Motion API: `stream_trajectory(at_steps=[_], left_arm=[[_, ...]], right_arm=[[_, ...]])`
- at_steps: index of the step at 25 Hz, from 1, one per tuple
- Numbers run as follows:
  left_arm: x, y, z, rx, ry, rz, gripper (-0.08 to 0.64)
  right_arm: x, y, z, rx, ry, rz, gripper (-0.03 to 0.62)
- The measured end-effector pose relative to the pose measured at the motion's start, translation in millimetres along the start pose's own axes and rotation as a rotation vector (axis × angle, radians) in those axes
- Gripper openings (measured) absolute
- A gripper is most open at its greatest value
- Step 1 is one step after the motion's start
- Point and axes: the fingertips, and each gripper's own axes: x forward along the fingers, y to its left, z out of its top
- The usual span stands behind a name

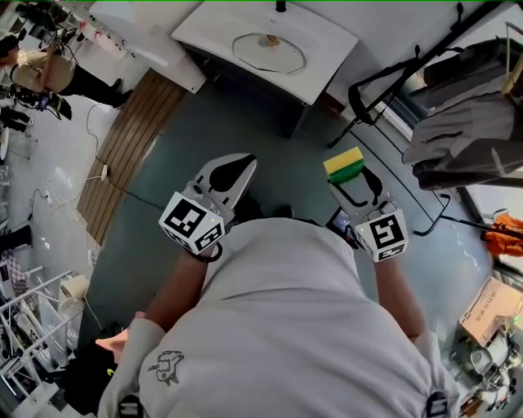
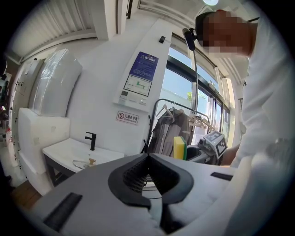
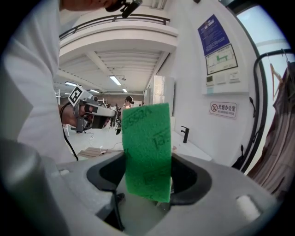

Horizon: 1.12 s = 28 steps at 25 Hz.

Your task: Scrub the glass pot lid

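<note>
Head view shows the glass pot lid (image 1: 274, 55) lying flat in the bowl of a white washbasin (image 1: 212, 28) at 12 o'clock, knob up and just below the tap (image 1: 280, 6). That is a sensible place for it, with water at hand and the bowl to catch the run-off. Both tools sit well apart from it, low in the frame in front of the person's chest, so scrubbing looks not yet begun. The right claw (image 1: 347, 175), at 1 o'clock, is pinching a sponge (image 1: 344, 163) by its near end, so most of it sticks out ahead. In the right gripper view its green scouring face (image 3: 146, 147) stands upright, ready to rub the glass. The left claw (image 1: 237, 167), at 11 o'clock, is pressed together with nothing in it, probably kept free to steady the lid by its knob.
</note>
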Motion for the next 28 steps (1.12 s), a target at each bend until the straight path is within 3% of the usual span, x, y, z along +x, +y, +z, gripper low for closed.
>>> stream_trajectory(at_steps=[6,15,28], left_arm=[[-6.2,-37.0,-5.9,0.017,-0.001,0.017,-0.002],[-9.4,-39.9,3.7,0.020,0.010,0.017,-0.002],[-10.0,-59.6,-9.5,0.028,0.014,0.005,-0.002]], right_arm=[[-31.2,9.8,-10.0,0.000,-0.021,0.017,0.295],[-32.6,12.6,-5.2,0.013,-0.016,0.012,0.295],[-45.2,17.7,-13.0,0.001,-0.020,0.012,0.295]])
